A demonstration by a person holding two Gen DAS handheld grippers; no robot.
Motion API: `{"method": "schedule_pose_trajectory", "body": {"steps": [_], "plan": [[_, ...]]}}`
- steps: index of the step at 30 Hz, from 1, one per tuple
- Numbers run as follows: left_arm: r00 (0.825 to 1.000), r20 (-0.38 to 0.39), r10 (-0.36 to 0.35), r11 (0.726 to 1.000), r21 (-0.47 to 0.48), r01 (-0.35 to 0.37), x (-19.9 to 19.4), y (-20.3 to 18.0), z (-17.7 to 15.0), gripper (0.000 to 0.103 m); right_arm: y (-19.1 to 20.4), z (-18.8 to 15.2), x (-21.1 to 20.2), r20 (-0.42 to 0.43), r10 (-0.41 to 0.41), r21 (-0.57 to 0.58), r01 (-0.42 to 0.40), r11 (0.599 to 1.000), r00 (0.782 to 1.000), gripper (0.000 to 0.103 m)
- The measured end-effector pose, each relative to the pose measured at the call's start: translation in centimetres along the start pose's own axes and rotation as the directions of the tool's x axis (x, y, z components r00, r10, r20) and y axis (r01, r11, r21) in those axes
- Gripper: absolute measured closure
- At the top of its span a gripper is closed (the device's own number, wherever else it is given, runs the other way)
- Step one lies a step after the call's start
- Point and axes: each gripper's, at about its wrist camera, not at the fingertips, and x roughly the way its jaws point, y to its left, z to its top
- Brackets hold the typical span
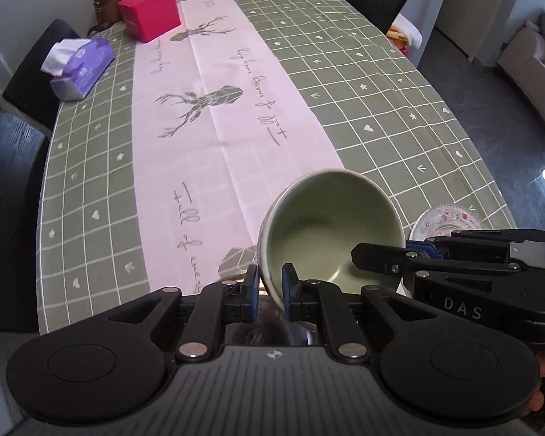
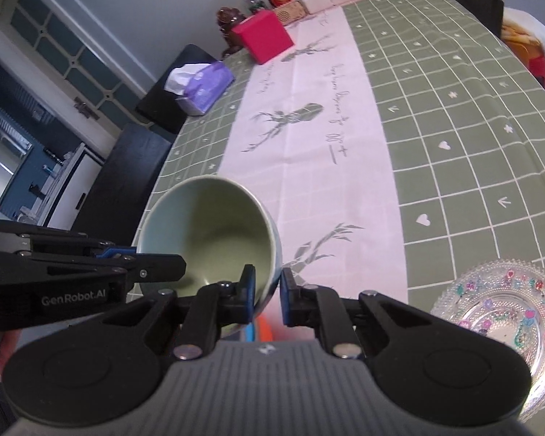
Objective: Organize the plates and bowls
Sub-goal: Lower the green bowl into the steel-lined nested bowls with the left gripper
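Above bench [image 1: 363,116] near edge: left tool [image 1: 269,283] and right tool [image 2: 265,287] both clamping green bowl [image 1: 330,225] rim, carrying it tilted. Glass plate [image 2: 497,312] lying at 3 o'clock, awaiting stacking; organizing barely starting.

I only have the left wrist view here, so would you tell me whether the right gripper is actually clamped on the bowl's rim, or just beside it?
Observer: It is clamped. In the right wrist view the right gripper pinches the green bowl wall, one pad inside and one outside.
Operator: Thank you. How much of the glass plate is clear of the grippers?
Observer: Most of it. The glass plate lies flat on the tablecloth, to the right of the bowl and apart from it.
Operator: Is there anything under the bowl?
Observer: Something orange and blue shows below the right gripper's fingers, too blurred to identify.
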Motion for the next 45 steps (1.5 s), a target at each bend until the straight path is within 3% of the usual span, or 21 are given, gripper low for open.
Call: {"method": "schedule_pose_trajectory", "body": {"steps": [8, 16, 27, 45], "plan": [[0.998, -0.040, -0.038, 0.997, -0.063, 0.035, -0.9, 1.9, -3.6, 0.087, 2.8, -1.7, -0.4, -0.035, -0.010, -0.076, 0.007, 0.997, 0.999, 0.093], [0.994, -0.089, -0.064, 0.990, -0.134, 0.052, -0.5, 4.1, -5.9, 0.087, 5.4, -2.9, 1.2, -0.127, -0.060, -0.175, 0.037, 0.984, 0.990, 0.093], [0.984, -0.160, -0.080, 0.978, -0.202, 0.047, 3.0, 6.0, -6.4, 0.087, 6.0, -3.3, 5.4, -0.226, -0.145, -0.203, 0.099, 0.974, 0.963, 0.095], [0.984, -0.170, -0.054, 0.983, -0.181, 0.023, 3.7, 5.7, -6.0, 0.086, 6.2, -3.0, 6.4, -0.242, -0.179, -0.213, 0.128, 0.969, 0.954, 0.092]]}}
